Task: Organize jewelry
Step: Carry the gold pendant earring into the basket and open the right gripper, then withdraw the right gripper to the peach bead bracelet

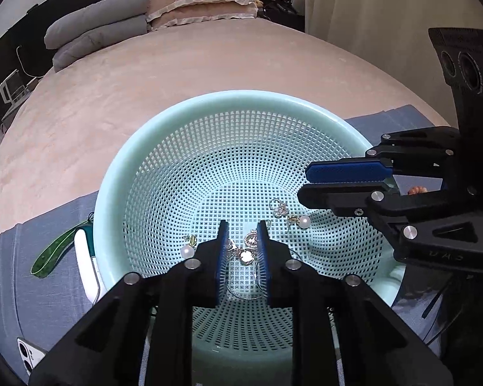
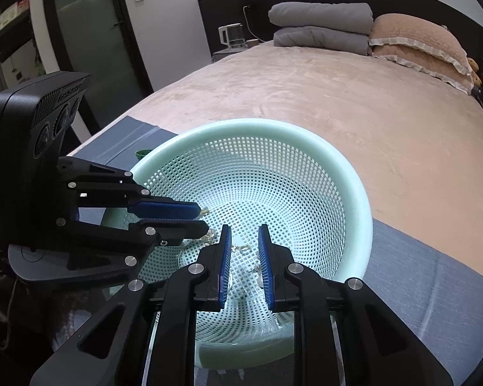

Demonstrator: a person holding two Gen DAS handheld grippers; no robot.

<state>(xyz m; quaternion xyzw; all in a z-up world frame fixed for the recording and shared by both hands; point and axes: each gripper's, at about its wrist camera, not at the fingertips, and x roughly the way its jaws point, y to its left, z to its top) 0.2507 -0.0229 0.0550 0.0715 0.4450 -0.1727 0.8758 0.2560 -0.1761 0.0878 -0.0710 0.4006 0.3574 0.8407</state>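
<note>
In the left wrist view, a round basket (image 1: pixel 164 148) of pale green plastic, its wall and floor a grid of small square holes, stands on a grey-blue cloth (image 1: pixel 48 283) at the edge of a bed with a soft pink cover (image 1: pixel 177 74). The jewelry lies on the basket floor: a pearl earring (image 1: pixel 187 251) at the left, another pearl earring (image 1: pixel 301 221) at the right, and a shiny pendant (image 1: pixel 246 255) with thin wire hoops in the middle. The left gripper (image 1: pixel 244 225) hangs over the pendant with its blue ribbed pads apart and nothing pressed between them. The right gripper (image 1: pixel 307 183) comes in from the right above the basket wall, its jaws nearly together and empty. Folded grey quilts (image 1: pixel 96 29) and frilled pink pillows (image 1: pixel 203 0) lie at the far end.

In the right wrist view, the right gripper (image 2: pixel 244 230) shows a narrow gap with only the mesh behind it. The left gripper (image 2: pixel 203 217) reaches from the left. A kettle (image 2: pixel 232 35) stands beside the dark headboard (image 2: pixel 228 9).
</note>
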